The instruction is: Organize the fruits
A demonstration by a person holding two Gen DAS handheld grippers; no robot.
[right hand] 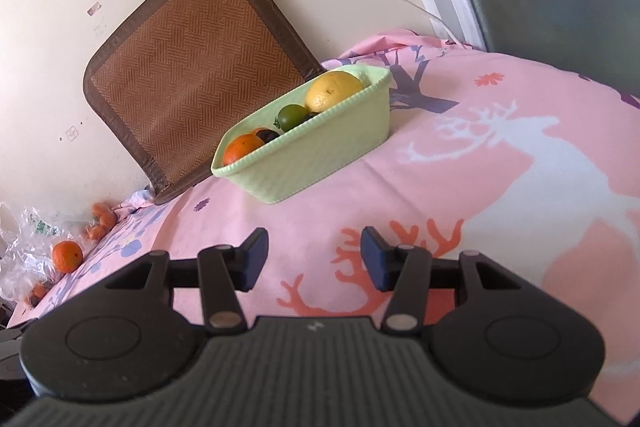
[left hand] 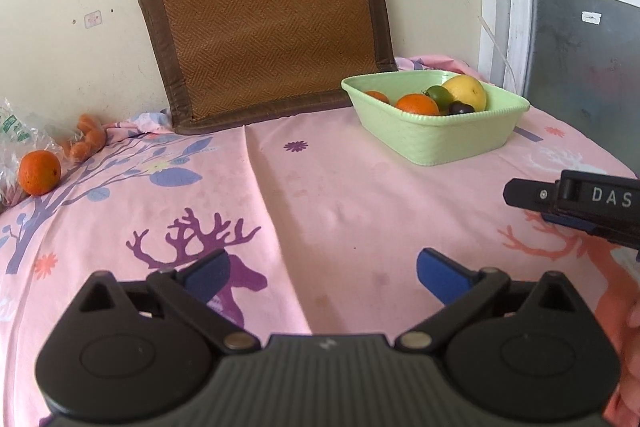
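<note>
Now left claw [left hand: 322,277] spread empty, green basket [left hand: 436,141] fruit-filled, lone orange [left hand: 39,167] apart

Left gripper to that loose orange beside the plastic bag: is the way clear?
Probably yes. The left gripper is open and empty, and only bare pink cloth lies between it and the orange.

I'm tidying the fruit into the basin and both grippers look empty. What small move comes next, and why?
Probably swing the left gripper toward the orange lying loose beside the plastic bag. Other fruits already sit in the green basin, this orange is outside it on the left, and both the left and right gripper are open and empty.
</note>
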